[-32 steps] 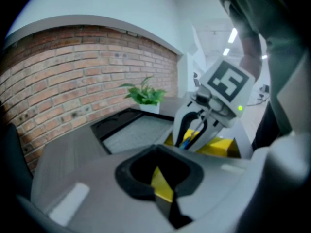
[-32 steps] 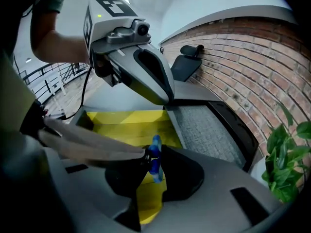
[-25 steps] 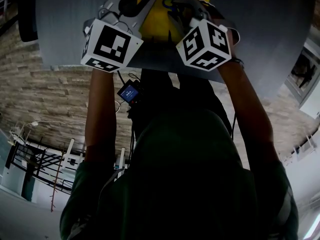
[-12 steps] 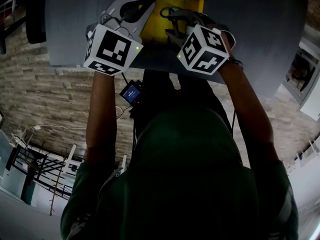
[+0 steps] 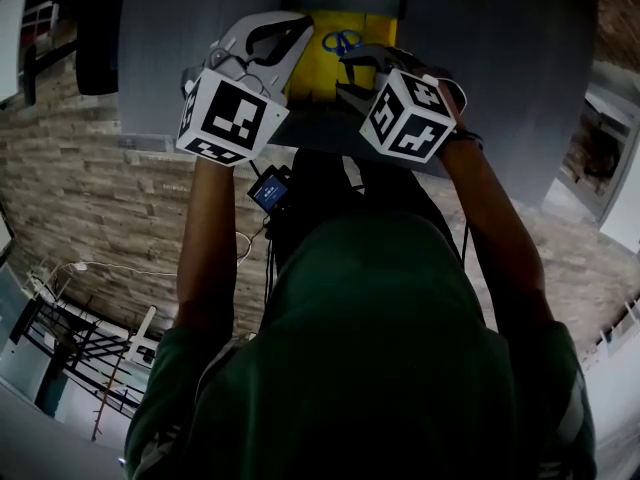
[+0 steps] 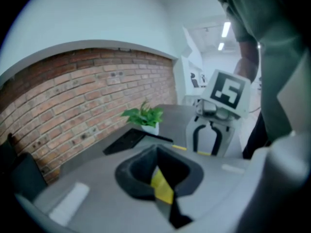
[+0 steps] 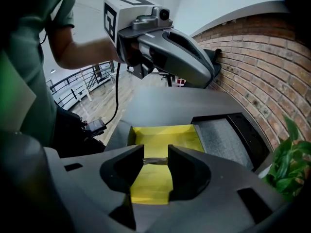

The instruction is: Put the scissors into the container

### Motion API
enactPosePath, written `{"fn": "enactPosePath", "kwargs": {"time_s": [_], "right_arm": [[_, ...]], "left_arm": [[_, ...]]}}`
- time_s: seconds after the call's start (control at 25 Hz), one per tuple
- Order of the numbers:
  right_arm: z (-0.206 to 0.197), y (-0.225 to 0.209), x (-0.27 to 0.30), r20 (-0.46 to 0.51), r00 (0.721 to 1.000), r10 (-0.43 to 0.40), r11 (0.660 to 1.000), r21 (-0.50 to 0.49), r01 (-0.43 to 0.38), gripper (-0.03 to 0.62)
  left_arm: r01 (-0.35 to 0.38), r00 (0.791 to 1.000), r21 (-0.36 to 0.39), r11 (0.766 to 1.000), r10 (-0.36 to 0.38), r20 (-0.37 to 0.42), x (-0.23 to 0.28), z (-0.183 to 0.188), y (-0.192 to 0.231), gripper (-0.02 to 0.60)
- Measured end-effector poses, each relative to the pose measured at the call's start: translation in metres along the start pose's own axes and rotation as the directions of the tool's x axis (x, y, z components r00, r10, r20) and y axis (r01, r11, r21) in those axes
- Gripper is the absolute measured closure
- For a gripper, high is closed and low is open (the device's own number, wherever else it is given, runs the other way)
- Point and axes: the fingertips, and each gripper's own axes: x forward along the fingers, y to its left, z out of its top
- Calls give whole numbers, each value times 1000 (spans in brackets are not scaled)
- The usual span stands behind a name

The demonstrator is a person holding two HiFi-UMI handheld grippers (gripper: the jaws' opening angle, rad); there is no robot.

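The blue-handled scissors [image 5: 342, 41] lie in the yellow container [image 5: 310, 68] on the grey table. My right gripper [image 5: 348, 73] hovers at the container's near side, just short of the handles, and its jaws stand apart. In the right gripper view the right gripper [image 7: 156, 155] frames the yellow container [image 7: 165, 135], with a thin grey piece [image 7: 154, 161] low in the gap that no pad presses on. My left gripper [image 5: 300, 23] hangs at the container's left edge with its tips together and nothing in them. Yellow [image 6: 163, 188] shows behind the left gripper [image 6: 156, 152].
A black tray [image 7: 228, 135] with a grey mat lies just beyond the container. A small potted plant [image 6: 144, 116] stands by the brick wall [image 6: 73, 96]. The grey table [image 5: 490, 68] reaches out to the right. The person's body fills the lower head view.
The right gripper has drawn back a little from the blue handles, which now lie free in the container. The left gripper keeps its place at the container's left side.
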Motion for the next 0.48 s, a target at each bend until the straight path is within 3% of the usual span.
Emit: {"fn": "enactPosePath", "kwargs": {"time_s": [0.48], "right_arm": [[23, -8, -60, 90, 992, -89, 996, 13, 88, 451]], "left_arm": [[-29, 999, 71, 997, 27, 26, -35, 55, -6, 580]]}}
